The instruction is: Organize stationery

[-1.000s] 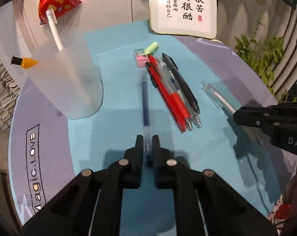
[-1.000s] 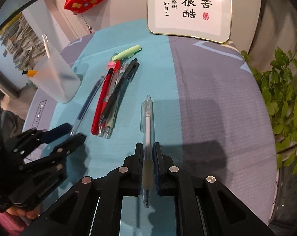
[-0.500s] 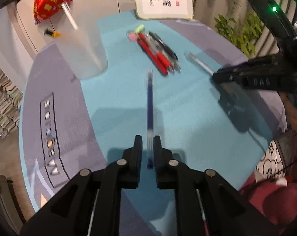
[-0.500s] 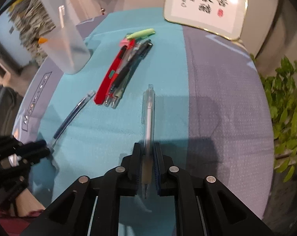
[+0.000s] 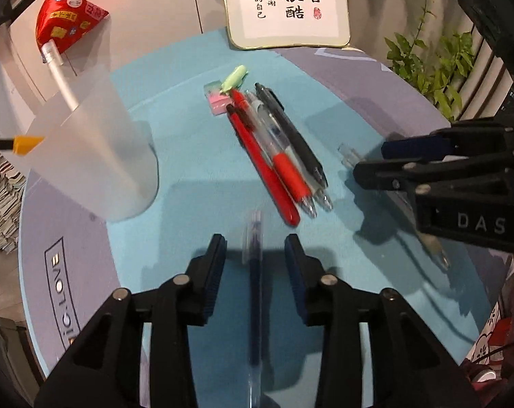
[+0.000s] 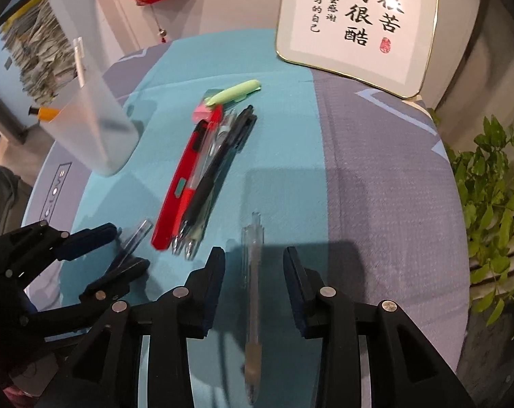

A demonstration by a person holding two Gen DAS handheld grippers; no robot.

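My left gripper (image 5: 255,255) is open, its fingers either side of a dark blue pen (image 5: 254,306) that lies on the teal mat, not gripped. My right gripper (image 6: 253,265) is open around a clear pen (image 6: 252,306) lying on the mat between its fingers. A frosted plastic cup (image 5: 86,156) stands at the left, holding a white stick and a yellow-tipped tool. A bundle of red, clear and black pens (image 5: 277,156) lies mid-mat, with a green highlighter (image 5: 234,78) and pink eraser (image 5: 219,100) behind it. The left gripper also shows in the right wrist view (image 6: 119,250).
A framed calligraphy board (image 5: 287,3) leans at the back of the round table (image 5: 63,238). A red pyramid ornament (image 5: 66,17) hangs at the back left. A green plant (image 6: 495,187) stands beyond the table's right edge. The right gripper body (image 5: 461,183) reaches in from the right.
Both grippers have opened and let go of their pens, which now lie on the mat. Both have come lower and closer to the pen bundle.
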